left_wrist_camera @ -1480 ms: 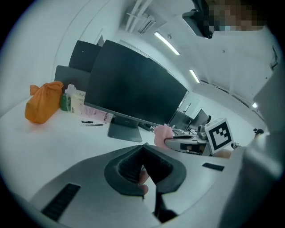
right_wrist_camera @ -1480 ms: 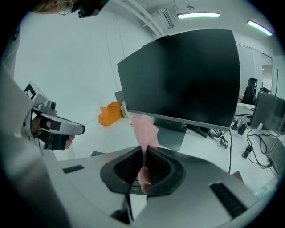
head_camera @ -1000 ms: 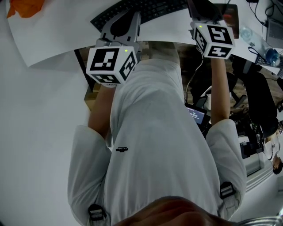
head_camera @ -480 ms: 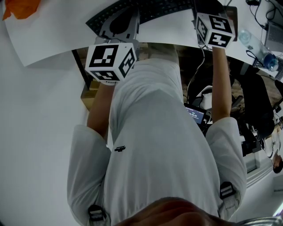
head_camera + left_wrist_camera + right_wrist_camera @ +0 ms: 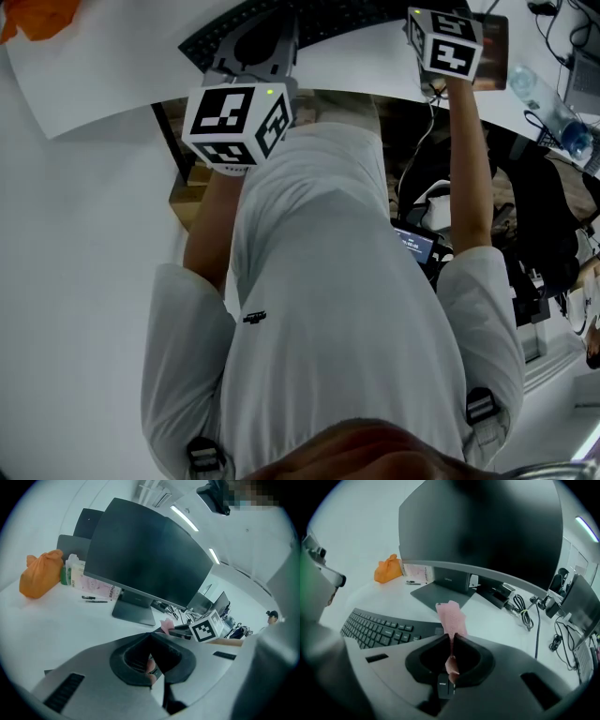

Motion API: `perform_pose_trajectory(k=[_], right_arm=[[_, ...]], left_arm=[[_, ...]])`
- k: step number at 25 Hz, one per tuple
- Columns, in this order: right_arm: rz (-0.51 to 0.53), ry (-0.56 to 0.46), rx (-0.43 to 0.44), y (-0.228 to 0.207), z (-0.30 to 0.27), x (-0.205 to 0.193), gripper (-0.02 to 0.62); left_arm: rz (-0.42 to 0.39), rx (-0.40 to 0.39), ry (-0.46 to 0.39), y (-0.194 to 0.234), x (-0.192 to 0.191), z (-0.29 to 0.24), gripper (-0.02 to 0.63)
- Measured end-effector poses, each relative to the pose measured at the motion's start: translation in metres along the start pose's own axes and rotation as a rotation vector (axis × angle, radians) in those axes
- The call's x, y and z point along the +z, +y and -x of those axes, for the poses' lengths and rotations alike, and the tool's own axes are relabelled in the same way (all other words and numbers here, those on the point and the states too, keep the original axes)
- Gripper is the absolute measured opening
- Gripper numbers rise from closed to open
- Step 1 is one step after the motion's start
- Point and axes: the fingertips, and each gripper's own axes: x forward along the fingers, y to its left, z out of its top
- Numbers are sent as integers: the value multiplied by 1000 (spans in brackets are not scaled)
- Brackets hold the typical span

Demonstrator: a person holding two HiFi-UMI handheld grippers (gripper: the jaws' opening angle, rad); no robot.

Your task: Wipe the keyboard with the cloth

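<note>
Although the head view crops the keyboard (image 5: 328,21), the fingers of the right gripper (image 5: 453,635) clamp the crumpled pink cloth (image 5: 451,613), upright, near its right end; the fingers of the left gripper (image 5: 150,634) are together.

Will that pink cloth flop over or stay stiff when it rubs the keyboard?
Probably soft, not limp: the pink cloth is thin and crinkled, yet its short end stands up from the right gripper, whose jaws pinch it. It looks light. Pushed along the keyboard, it would likely bend and drag, not scrape.
</note>
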Motion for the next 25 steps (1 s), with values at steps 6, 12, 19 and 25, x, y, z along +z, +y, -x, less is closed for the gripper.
perform_pose_trajectory(k=[6,12,19,25], right_arm=[[5,31,48,16,-5,-8,28],[-71,38,122,27,-5,-11,28],[-55,49,170,52,-4,-11,28],[-28,55,205,75,-4,-11,28]], left_arm=[[8,10,13,8,-5,6,14],[10,11,18,7,-8,8,14],[10,9,16,7,-12,12,14],[18,15,11,14,-14,20,14]])
